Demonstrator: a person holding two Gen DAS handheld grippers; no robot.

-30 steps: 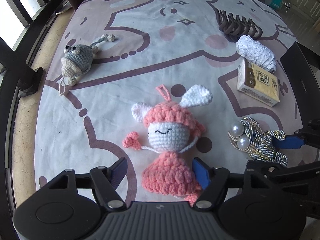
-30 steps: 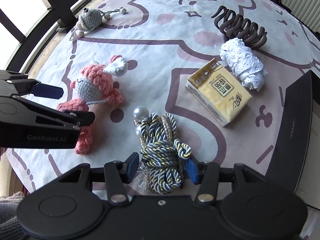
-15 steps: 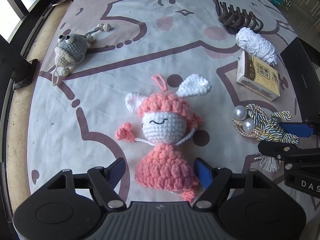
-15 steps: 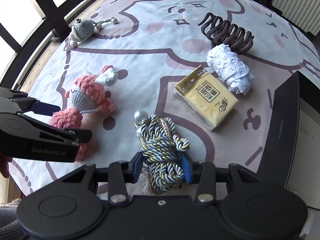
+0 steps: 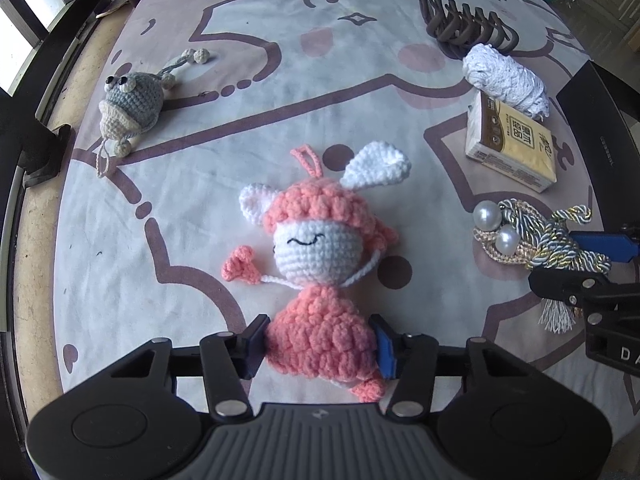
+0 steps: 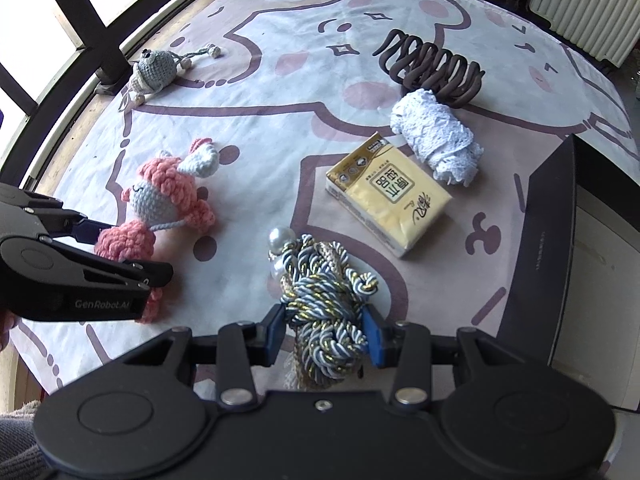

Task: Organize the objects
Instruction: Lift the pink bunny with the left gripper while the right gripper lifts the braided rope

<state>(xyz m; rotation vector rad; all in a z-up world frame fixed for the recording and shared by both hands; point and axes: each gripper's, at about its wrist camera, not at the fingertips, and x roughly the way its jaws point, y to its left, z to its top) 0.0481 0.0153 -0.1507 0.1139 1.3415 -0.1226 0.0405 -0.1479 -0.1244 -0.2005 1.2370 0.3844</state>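
A pink crochet doll with white ears lies on the patterned cloth; it also shows in the right wrist view. My left gripper is shut on the doll's pink skirt. A blue-and-gold rope tassel with two pearls lies to the doll's right. My right gripper is shut on the rope bundle, its blue pads pressing both sides.
A grey crochet mouse lies at the far left. A yellow tissue pack, a white lace roll and a brown hair claw lie at the back right. A black box stands at the right edge.
Both grippers have closed: the left onto the doll's skirt, the right onto the rope tassel. Both objects still lie on the cloth.
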